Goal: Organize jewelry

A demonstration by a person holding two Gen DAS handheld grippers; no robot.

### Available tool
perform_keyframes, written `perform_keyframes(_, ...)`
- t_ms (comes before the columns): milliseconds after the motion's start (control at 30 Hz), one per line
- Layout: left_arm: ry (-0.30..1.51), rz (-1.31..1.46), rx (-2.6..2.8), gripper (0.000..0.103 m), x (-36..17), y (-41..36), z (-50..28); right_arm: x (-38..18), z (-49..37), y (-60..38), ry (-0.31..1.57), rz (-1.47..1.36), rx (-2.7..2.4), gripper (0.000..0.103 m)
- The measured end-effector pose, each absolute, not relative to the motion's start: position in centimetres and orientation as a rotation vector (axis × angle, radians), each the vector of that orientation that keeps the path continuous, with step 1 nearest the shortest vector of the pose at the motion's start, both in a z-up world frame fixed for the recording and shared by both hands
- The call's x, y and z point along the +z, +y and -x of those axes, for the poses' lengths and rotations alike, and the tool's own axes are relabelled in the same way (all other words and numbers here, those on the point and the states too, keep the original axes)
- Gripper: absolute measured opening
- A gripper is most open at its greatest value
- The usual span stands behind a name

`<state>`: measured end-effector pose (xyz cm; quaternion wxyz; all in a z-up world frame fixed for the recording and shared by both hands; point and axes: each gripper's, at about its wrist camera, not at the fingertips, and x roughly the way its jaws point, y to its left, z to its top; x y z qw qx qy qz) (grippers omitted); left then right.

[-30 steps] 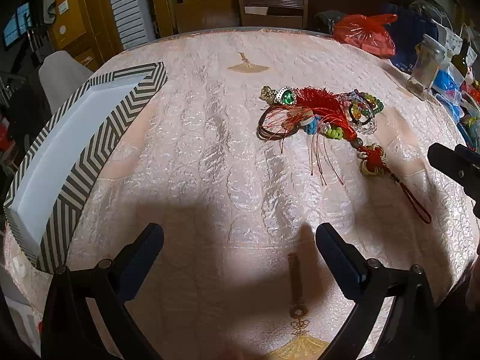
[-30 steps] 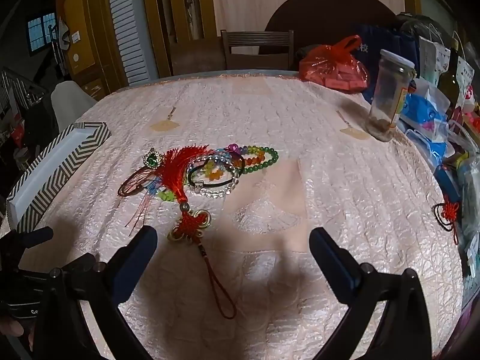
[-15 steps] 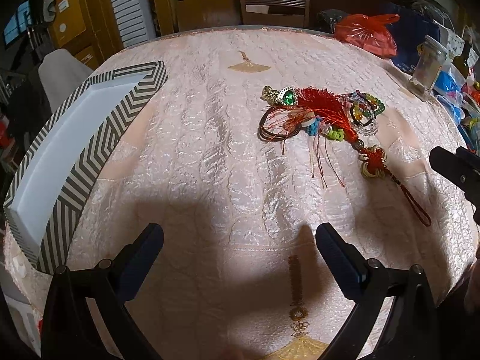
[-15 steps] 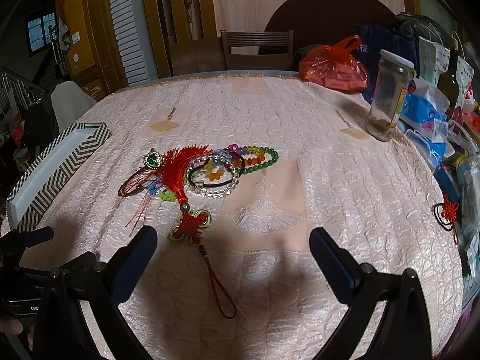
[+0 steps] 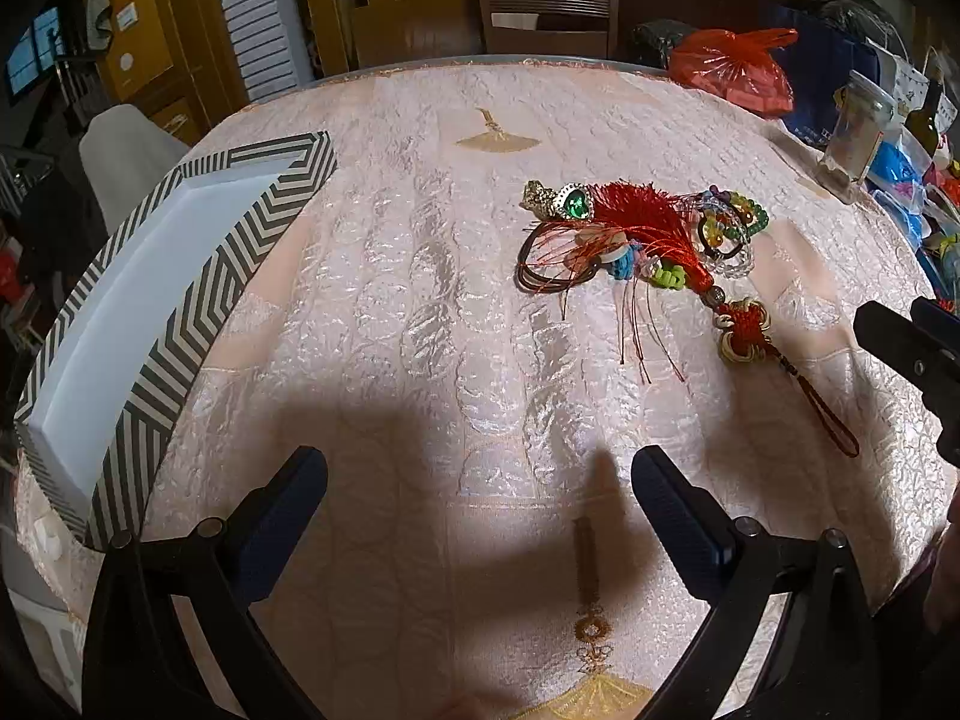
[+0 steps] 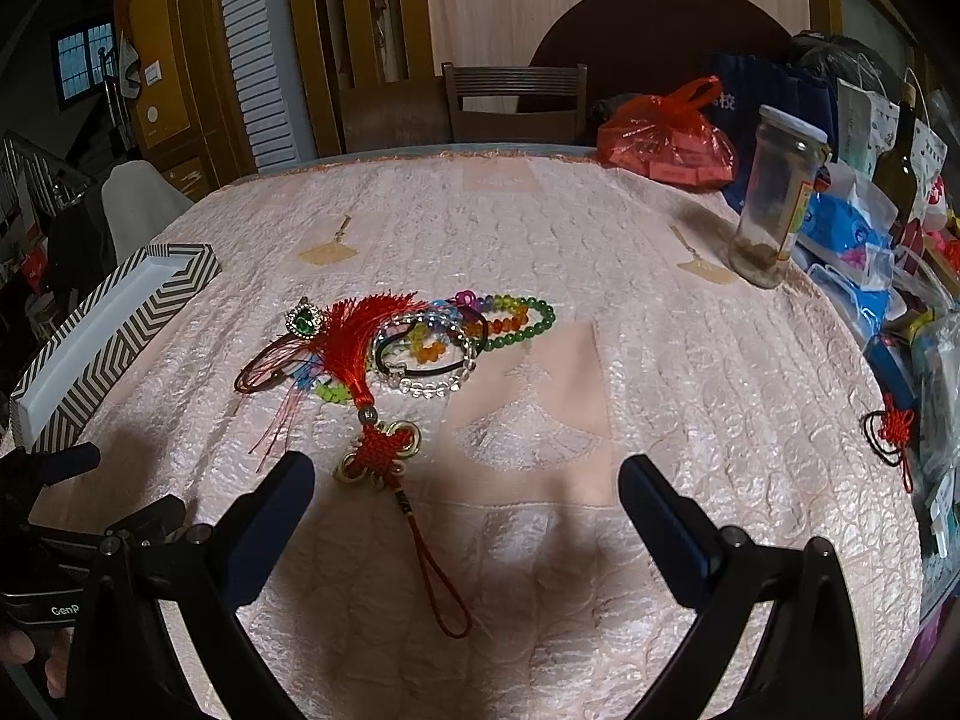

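The jewelry (image 6: 390, 354) lies in one tangled pile on the pink cloth (image 6: 660, 360), at about 11 o'clock from the right gripper (image 6: 465, 495) and at 1 o'clock from the left gripper (image 5: 479, 489). Both grippers hover above the cloth with the fingers spread wide, and they hold nothing. The striped box (image 5: 150, 312) stands at the table edge, at 10 o'clock in the left view, well apart from the pile.

I think all these pieces are light and soft. The red tassel (image 6: 354, 342) is limp, and its threads lie over the bead bracelets (image 6: 504, 324), so pulling it can drag the others along. The clear bracelet (image 6: 429, 387) is smooth and round and may slip from the pads. The brooch (image 6: 305, 319) with a green stone looks stiff but small. The best place to take hold seems the knot (image 6: 379, 449) or its cord (image 6: 435, 570), which lies free at 6 o'clock from the pile.
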<state>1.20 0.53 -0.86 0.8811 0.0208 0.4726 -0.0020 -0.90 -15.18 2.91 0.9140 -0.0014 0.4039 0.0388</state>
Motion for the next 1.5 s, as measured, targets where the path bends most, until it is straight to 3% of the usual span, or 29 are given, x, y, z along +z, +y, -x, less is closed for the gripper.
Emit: perform_keyframes(1500,1.044,0.004,0.004,0.103,-3.7,1.8,-2.1,2.9,0.8,-15.5,0.833,-0.006,0.067,0.103)
